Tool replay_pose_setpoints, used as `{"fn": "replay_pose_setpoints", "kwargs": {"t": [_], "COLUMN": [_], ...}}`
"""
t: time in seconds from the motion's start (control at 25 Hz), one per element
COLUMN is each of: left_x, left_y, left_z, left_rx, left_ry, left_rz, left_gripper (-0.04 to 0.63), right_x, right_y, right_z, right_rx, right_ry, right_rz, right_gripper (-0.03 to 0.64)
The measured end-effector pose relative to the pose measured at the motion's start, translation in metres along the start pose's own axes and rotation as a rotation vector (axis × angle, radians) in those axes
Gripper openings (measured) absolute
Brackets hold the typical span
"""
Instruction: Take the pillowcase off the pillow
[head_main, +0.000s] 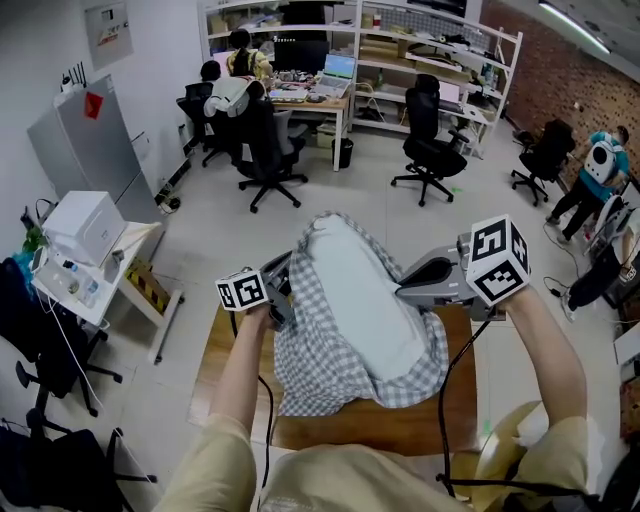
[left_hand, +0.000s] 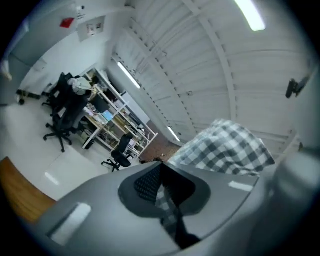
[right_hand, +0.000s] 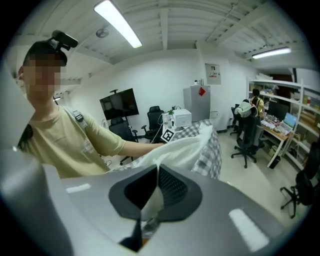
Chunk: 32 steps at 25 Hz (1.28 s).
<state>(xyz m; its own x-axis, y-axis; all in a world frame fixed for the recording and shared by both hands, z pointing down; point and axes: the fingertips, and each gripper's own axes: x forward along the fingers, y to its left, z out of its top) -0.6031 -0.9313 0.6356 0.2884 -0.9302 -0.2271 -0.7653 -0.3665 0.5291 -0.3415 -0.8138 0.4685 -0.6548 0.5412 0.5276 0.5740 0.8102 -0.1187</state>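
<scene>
Head view: left claw (head_main: 283, 300) clamped on grey-white checked fabric pillowcase (head_main: 330, 375), right claw (head_main: 403, 292) pinching soft white pillow (head_main: 355, 285). Risk: shallow pinch slips, pillow follows case.

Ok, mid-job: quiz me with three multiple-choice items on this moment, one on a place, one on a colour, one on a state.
1. What lies under the pillowcase?
A) a wooden table
B) a bed
C) a sofa

2. What is the pillowcase's pattern?
A) plain blue
B) grey-and-white check
C) red stripes

3. What is the right hand-held gripper shut on?
A) nothing, it is open
B) the checked pillowcase
C) the white pillow

Answers:
1 A: the head view shows wood around the cloth's lower edge.
2 B: the check shows in the head view and the left gripper view.
3 C: white fabric is pinched between its jaws, while the left hand-held gripper has the checked cloth.
</scene>
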Motion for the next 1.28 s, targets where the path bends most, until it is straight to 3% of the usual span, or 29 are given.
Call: {"fn": "replay_pose_setpoints", "kwargs": {"t": [0.08, 0.28, 0.44, 0.48, 0.56, 0.6, 0.68, 0.76, 0.84, 0.92, 1.0, 1.08, 1.2, 1.28], "left_x": [-0.002, -0.004, -0.002, -0.003, -0.008, -0.014, -0.026, -0.038, -0.047, -0.048, -0.042, -0.031, -0.007, 0.006], "left_y": [0.010, 0.078, 0.103, 0.099, 0.081, 0.073, 0.047, -0.002, -0.072, -0.148, -0.214, -0.256, -0.272, -0.267], "left_z": [-0.004, -0.078, -0.173, -0.180, -0.157, -0.132, -0.064, 0.001, 0.043, 0.056, 0.033, -0.017, -0.095, -0.129], "left_rx": [-0.003, 0.179, 0.186, 0.166, 0.172, 0.216, 0.333, 0.397, 0.435, 0.490, 0.554, 0.643, 0.754, 0.773], "left_ry": [-0.003, 0.315, 0.501, 0.496, 0.445, 0.423, 0.344, 0.178, 0.032, -0.014, 0.029, 0.113, 0.237, 0.290], "left_rz": [0.016, 0.234, 0.286, 0.277, 0.259, 0.269, 0.300, 0.283, 0.200, 0.102, 0.032, 0.002, 0.025, 0.055], "left_gripper": [0.003, 0.003, 0.003, 0.005, 0.005, 0.006, 0.121, 0.238, 0.255, 0.253, 0.253, 0.253, 0.252, 0.248], "right_x": [0.003, -0.001, -0.001, 0.001, 0.003, 0.000, -0.012, -0.021, -0.027, -0.036, -0.048, -0.059, -0.070, -0.071], "right_y": [0.006, 0.010, -0.016, -0.024, -0.036, -0.044, -0.066, -0.089, -0.111, -0.130, -0.142, -0.147, -0.147, -0.146], "right_z": [0.000, 0.012, -0.011, -0.017, -0.016, -0.006, 0.020, 0.033, 0.035, 0.036, 0.031, 0.017, -0.003, -0.006], "right_rx": [-0.030, -0.036, 0.070, 0.110, 0.195, 0.234, 0.313, 0.391, 0.435, 0.441, 0.451, 0.461, 0.460, 0.457], "right_ry": [-0.010, -0.066, -0.115, -0.141, -0.236, -0.295, -0.409, -0.492, -0.528, -0.539, -0.546, -0.546, -0.539, -0.538], "right_rz": [0.014, -0.006, -0.065, -0.075, -0.091, -0.114, -0.188, -0.243, -0.271, -0.293, -0.314, -0.322, -0.328, -0.327], "right_gripper": [0.009, 0.009, 0.009, 0.009, 0.009, 0.009, 0.009, 0.011, 0.011, 0.011, 0.011, 0.011, 0.011, 0.011]}}
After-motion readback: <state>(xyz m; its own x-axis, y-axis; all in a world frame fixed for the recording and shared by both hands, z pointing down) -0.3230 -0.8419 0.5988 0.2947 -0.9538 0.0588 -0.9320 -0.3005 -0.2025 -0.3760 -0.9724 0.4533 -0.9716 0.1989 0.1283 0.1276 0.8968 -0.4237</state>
